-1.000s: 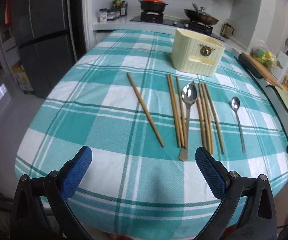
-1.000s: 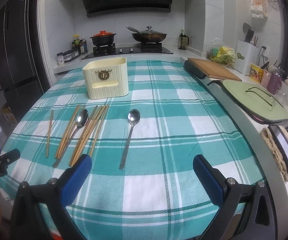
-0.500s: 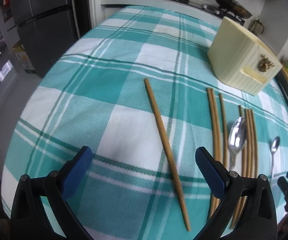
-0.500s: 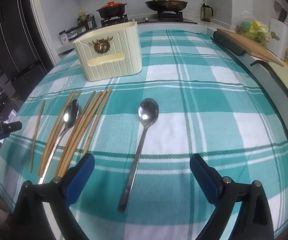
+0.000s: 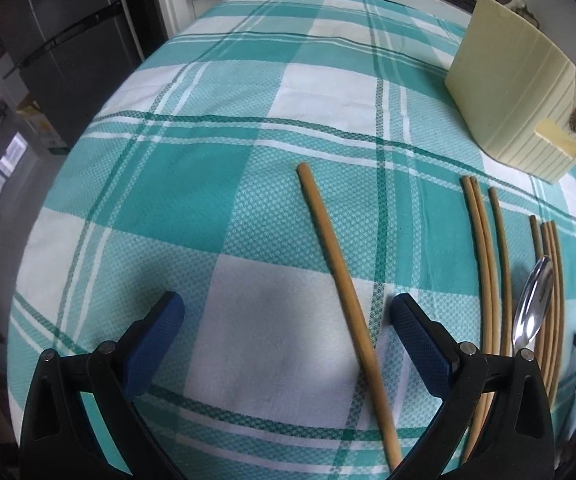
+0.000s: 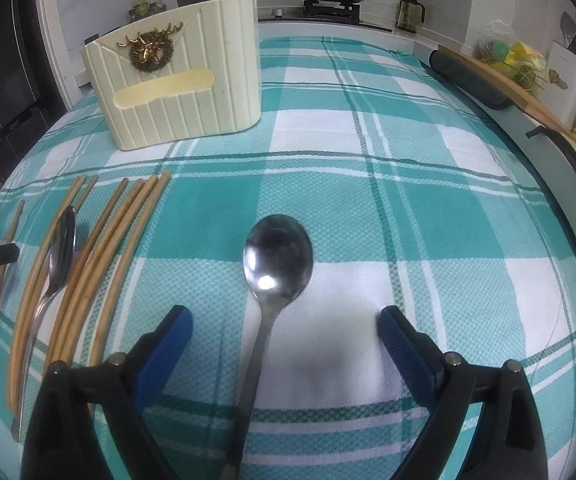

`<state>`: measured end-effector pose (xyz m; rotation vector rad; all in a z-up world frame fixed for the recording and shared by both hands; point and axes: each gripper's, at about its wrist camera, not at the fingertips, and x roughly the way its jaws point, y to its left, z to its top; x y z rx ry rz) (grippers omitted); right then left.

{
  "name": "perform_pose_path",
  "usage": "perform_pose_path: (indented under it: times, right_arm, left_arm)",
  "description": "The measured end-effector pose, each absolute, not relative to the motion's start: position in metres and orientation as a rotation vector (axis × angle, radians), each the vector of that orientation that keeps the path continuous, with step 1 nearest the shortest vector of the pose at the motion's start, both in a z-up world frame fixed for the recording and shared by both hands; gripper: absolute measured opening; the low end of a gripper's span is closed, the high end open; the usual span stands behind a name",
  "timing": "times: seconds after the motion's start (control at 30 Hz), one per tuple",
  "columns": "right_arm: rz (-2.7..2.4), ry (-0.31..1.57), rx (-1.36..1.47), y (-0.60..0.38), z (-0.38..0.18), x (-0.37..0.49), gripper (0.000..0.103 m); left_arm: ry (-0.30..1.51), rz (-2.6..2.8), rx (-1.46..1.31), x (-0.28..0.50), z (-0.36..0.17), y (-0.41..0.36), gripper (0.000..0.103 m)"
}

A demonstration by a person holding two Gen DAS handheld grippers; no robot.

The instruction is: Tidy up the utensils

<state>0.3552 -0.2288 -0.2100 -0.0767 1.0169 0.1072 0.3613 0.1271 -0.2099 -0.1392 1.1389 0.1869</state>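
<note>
1. Down low in the left wrist view, the left gripper (image 5: 285, 312) stands spread wide with nothing pinched; its blue pads (image 5: 155, 340) hang over a white square of the teal checked tablecloth (image 5: 191, 184).
2. A lone wooden chopstick (image 5: 344, 304) runs from mid-frame to the bottom edge, passing between the pads nearer the right one, with no contact visible.
3. Left of that chopstick the cloth lies bare out to the table's curved edge at the frame's left, beyond which a dark refrigerator (image 5: 67, 40) stands.
4. At the right, a bundle of chopsticks (image 5: 488, 264) and a metal spoon (image 5: 532, 312) lie close together; a cream utensil holder (image 5: 524, 96) sits at upper right.
5. In the right wrist view, the right gripper (image 6: 285, 332) is also spread wide, empty, its jaws having just narrowed slightly; the handle of a second spoon (image 6: 277, 258) passes between them, nearer the left pad and clear of both.
6. Bare cloth fills the right half of that frame up to the table edge, where a cutting board (image 6: 500, 76) lies.
7. Chopsticks crowd the left side, the holder above them at upper left.
</note>
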Motion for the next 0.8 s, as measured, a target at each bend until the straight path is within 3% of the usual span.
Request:
perform_pose_path:
  times: [0.23,0.4,0.53,0.6,0.67,0.7,0.73,0.8]
  right_arm:
    - [0.131,1.006,-0.097,-0.232,-0.210,0.352,0.097]
    - [0.088,1.007,-0.071,-0.228,-0.209,0.361,0.094]
    - [0.076,0.975,-0.080,-0.219,-0.207,0.369,0.070]
    - [0.076,0.964,-0.077,-0.216,-0.206,0.374,0.060]
    - [0.076,0.950,-0.088,-0.213,-0.205,0.379,0.044]
    - [0.080,0.944,-0.092,-0.212,-0.204,0.381,0.035]
    - [0.080,0.941,-0.094,-0.212,-0.204,0.383,0.035]
    - [0.083,0.938,-0.097,-0.211,-0.204,0.385,0.035]
  left_arm:
    - [1.183,0.158,-0.140,0.379,-0.211,0.129,0.101]
    - [1.184,0.164,-0.154,0.401,-0.205,0.130,0.080]
    - [1.185,0.159,-0.157,0.413,-0.204,0.127,0.066]
    - [1.170,0.156,-0.142,0.414,-0.204,0.125,0.055]
    - [1.150,0.139,-0.136,0.413,-0.202,0.121,0.028]
    - [1.139,0.129,-0.135,0.412,-0.201,0.121,0.021]
    - [1.130,0.118,-0.137,0.411,-0.201,0.122,0.010]
    - [1.107,0.102,-0.147,0.408,-0.201,0.124,0.008]
